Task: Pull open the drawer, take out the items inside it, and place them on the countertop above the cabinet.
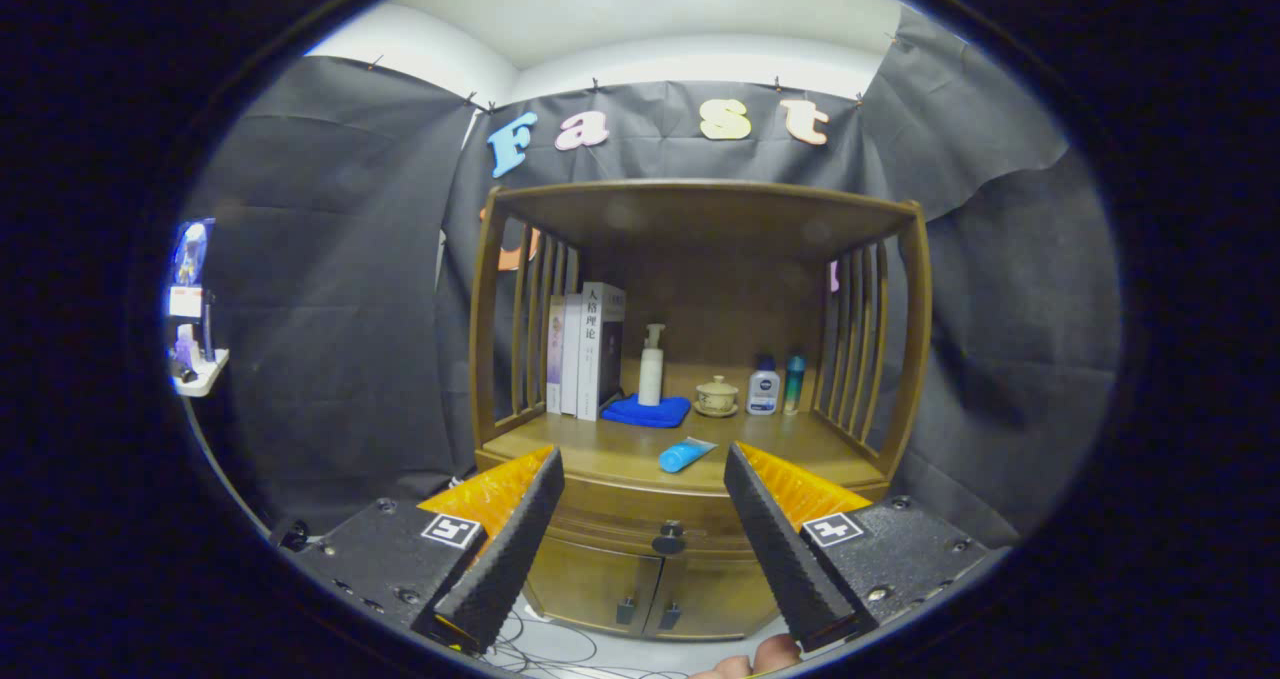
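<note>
Below the counter (610, 449), the closed drawer (640, 515) carries a small, rigid round knob (668, 537), the sole hold; likely slippery. Claw (645, 519) spread, empty, short of the knob.

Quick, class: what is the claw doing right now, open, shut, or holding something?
Claw: open, holding nothing, fingers spread before the closed brown wooden drawer with dark round knob.
</note>
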`<move>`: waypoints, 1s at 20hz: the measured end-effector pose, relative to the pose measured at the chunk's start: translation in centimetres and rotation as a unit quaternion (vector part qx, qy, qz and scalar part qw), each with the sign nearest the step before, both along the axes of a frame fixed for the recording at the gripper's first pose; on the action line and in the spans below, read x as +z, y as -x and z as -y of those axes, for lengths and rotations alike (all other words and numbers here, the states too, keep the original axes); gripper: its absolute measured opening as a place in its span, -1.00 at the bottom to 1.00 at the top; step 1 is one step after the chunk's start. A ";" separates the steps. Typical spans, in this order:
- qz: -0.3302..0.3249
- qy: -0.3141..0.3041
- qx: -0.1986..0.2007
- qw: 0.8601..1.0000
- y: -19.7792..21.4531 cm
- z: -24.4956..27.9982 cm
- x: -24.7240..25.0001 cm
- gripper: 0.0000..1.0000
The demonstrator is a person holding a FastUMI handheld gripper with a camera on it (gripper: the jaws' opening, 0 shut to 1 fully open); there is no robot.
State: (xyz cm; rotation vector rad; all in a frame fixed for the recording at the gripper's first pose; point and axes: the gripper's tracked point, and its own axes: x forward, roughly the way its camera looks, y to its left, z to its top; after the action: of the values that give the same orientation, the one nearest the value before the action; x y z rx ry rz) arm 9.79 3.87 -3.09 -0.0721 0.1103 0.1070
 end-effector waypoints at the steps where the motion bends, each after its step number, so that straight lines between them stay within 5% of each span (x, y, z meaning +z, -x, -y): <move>1: 0.004 -0.001 0.006 1.000 1.4 -0.1 0.9 1.00; 11: 0.043 -0.017 0.011 0.999 12.2 0.4 5.3 1.00; 20: 0.100 -0.055 -0.001 0.993 13.2 0.4 8.1 1.00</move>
State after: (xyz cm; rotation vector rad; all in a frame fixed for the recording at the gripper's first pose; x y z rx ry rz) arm -3.42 3.46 4.99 0.0277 -0.0955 0.1029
